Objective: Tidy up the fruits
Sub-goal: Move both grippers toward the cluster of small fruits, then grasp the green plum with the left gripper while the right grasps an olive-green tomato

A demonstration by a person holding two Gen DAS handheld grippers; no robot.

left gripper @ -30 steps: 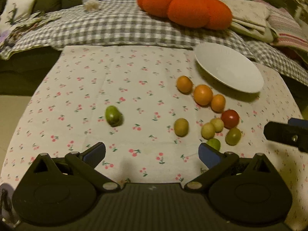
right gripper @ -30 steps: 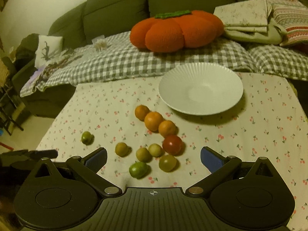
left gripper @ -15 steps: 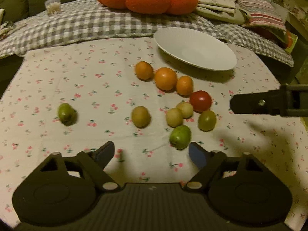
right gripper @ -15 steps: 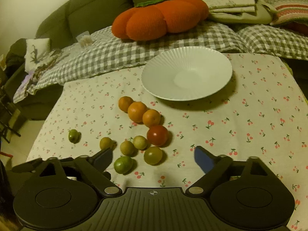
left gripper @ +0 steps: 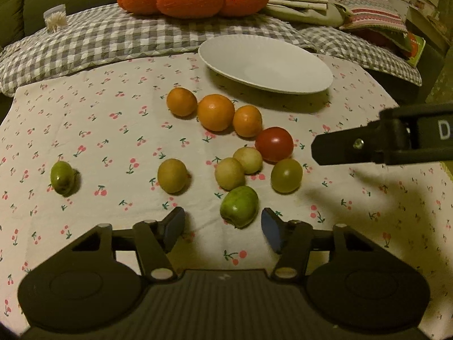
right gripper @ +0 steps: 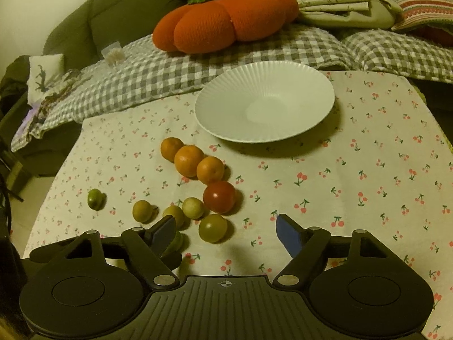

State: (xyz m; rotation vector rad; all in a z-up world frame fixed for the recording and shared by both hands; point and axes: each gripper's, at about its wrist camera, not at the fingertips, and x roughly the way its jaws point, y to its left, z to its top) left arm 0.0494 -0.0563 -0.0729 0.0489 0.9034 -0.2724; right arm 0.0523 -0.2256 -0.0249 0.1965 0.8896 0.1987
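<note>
Near the front edge of the table [left gripper: 85,119], the left gripper [left gripper: 222,225] hangs released, its jaws either side of a green fruit [left gripper: 239,206], likely bound for the bare plate [right gripper: 226,107] at the back. The right gripper [right gripper: 223,233], also spread, waits over an olive-coloured fruit [right gripper: 213,228].

White plate [right gripper: 264,85]: ribbed, smooth, satin sheen. Tablecloth [right gripper: 354,170] beneath plate: matt cotton-like cloth, cherry print. Red tomato [left gripper: 274,144] near plate: glossy skin. Oranges [left gripper: 215,112]: dimpled, dull. Pumpkin cushion [right gripper: 226,19] behind plate: coarse knit. Left gripper [left gripper: 222,228]: matt black plastic, blue pads.
</note>
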